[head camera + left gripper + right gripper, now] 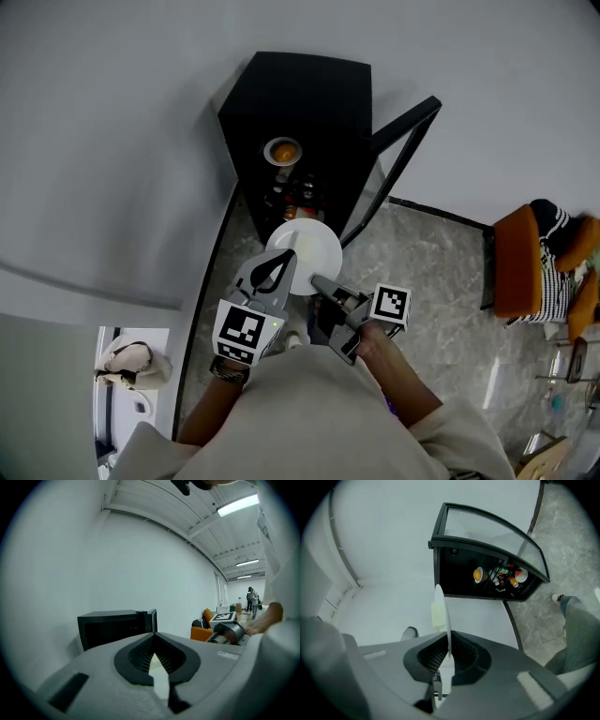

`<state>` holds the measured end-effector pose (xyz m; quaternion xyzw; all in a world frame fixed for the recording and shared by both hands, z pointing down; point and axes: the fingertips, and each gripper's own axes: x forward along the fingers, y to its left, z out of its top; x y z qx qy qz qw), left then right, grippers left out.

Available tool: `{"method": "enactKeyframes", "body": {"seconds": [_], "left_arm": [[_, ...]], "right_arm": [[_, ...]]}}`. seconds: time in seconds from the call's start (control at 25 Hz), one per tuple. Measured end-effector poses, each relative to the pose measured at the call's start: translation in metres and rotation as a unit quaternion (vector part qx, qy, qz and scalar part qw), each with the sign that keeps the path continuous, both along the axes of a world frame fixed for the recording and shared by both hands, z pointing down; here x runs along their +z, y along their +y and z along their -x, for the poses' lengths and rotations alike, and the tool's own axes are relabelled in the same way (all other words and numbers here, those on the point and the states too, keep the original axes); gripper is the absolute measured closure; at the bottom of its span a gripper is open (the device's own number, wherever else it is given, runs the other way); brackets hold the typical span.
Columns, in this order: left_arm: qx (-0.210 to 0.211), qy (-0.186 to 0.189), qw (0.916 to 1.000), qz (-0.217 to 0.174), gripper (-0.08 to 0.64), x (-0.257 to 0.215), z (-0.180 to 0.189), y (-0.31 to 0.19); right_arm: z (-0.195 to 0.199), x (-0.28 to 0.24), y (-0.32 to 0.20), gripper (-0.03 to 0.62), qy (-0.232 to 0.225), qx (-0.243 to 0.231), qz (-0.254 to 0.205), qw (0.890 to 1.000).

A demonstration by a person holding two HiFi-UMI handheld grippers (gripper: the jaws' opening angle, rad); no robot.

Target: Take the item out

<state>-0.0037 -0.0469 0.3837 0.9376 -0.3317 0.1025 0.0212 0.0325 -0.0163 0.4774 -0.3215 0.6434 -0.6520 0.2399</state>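
A white plate (309, 251) with a pale yellowish piece on it is outside the black cabinet (300, 103), just in front of its open front. My right gripper (319, 283) is shut on the plate's near rim. In the right gripper view the plate (444, 620) stands edge-on between the pads, the pale piece (436, 614) on its left face. My left gripper (280, 262) hovers at the plate's left edge, its jaws shut with nothing seen held. The left gripper (154, 645) faces the cabinet (115, 626).
The cabinet's glass door (398, 150) stands open to the right. Inside are a bowl with an orange item (282, 150) and small bottles (292, 193). An orange chair (525, 262) with striped cloth stands right. A bag (131, 364) lies lower left.
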Motion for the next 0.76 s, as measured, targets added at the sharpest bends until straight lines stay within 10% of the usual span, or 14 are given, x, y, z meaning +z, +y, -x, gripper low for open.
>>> {"method": "enactKeyframes", "body": {"seconds": [0.76], "left_arm": [[-0.021, -0.007, 0.9997, 0.009, 0.555, 0.011, 0.007, -0.012]], "right_arm": [[0.002, 0.015, 0.002, 0.575, 0.010, -0.002, 0.011, 1.000]]}}
